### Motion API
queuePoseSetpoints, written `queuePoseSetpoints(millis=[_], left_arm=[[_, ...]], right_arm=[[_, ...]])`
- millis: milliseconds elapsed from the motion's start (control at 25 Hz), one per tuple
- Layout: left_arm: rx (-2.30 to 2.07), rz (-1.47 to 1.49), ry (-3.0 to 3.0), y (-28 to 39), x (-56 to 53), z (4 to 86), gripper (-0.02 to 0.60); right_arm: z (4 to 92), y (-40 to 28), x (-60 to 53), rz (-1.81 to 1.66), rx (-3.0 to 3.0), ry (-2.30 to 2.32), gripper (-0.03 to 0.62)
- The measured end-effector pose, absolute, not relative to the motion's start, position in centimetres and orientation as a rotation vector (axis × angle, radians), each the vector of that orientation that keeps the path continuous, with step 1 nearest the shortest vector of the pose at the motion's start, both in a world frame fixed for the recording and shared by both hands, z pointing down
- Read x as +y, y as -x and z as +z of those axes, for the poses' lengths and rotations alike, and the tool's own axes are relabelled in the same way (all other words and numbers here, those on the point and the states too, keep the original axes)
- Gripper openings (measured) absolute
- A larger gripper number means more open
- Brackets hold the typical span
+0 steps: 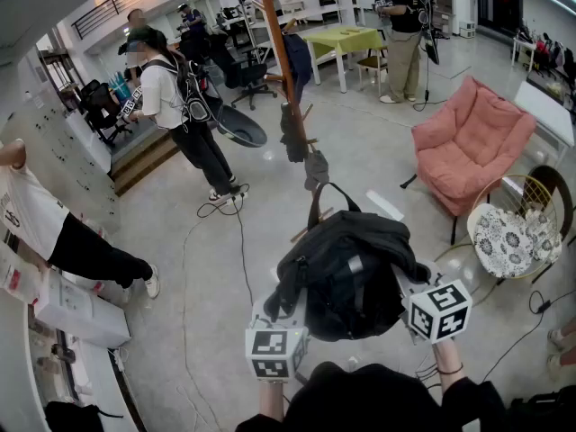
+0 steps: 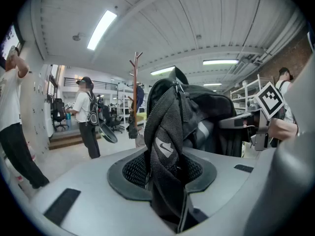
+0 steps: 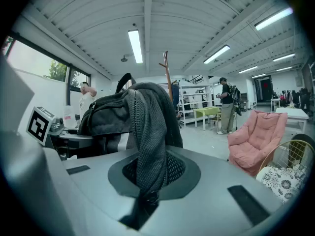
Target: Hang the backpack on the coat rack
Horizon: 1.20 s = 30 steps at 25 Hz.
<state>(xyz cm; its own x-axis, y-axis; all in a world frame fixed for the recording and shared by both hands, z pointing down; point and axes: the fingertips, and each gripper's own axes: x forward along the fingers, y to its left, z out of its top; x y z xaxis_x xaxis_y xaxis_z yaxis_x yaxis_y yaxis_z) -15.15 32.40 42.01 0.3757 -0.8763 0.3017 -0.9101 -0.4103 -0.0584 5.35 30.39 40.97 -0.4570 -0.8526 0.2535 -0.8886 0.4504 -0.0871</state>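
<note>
A black fabric backpack (image 1: 346, 277) is held up in the air on the near side of a tall brown wooden coat rack (image 1: 281, 70). It is kept apart from the rack and is not yet hung on any of its pegs. The looped top handle of the backpack is turned toward the rack's foot.

The fingers of the left gripper (image 2: 165, 177) are clenched on a black mesh shoulder strap of the backpack, which is pinched between them and runs up to the bag's body. The fingers of the right gripper (image 3: 150, 178) are likewise clenched on a grey-black mesh strap, with a buckle seen low in the gap. The bag's bulk is carried between the two grippers.

Dark garments (image 1: 294, 138) are seen hanging on the coat rack's pole. A pink cushioned armchair (image 1: 472, 142) stands to the right of the rack, and a green-topped table (image 1: 342, 39) is placed beyond it. To the left of the rack, a person in a white shirt (image 1: 166, 93) is seen standing on the grey floor (image 1: 207, 268).
</note>
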Motion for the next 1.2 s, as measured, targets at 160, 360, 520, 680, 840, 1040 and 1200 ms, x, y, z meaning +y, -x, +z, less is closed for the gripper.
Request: queuePoseSetpoints(millis=[160,360,520,680,840,1040,1200], left_arm=[[-1.638,0.437,-2.504,15.0,32.5,42.1,0.141],[-1.641,0.44,-2.5,14.9,32.6,42.0,0.141],[-1.646,0.451,-2.486,14.4,32.6,42.3,0.141],[-1.657,0.456,-2.455,12.9,32.2,43.2,0.141],[-1.675,0.461,-2.407,12.6,31.9,43.7,0.141],[-1.671,0.465,-2.393,12.0,30.5,44.0,0.141],[-1.667,0.464,-2.384,12.0,28.1,44.5,0.141]], right_arm=[[41.0,-5.5,30.5,0.305,-2.523,-1.53,0.026],[41.0,-5.6,30.6,0.307,-2.526,-1.53,0.026],[41.4,-6.1,30.4,0.323,-2.532,-1.522,0.026],[42.0,-7.6,29.7,0.342,-2.535,-1.496,0.026],[42.7,-7.9,28.9,0.38,-2.538,-1.466,0.026],[42.7,-8.4,27.1,0.398,-2.546,-1.449,0.026],[43.1,-8.4,24.6,0.417,-2.547,-1.449,0.026]])
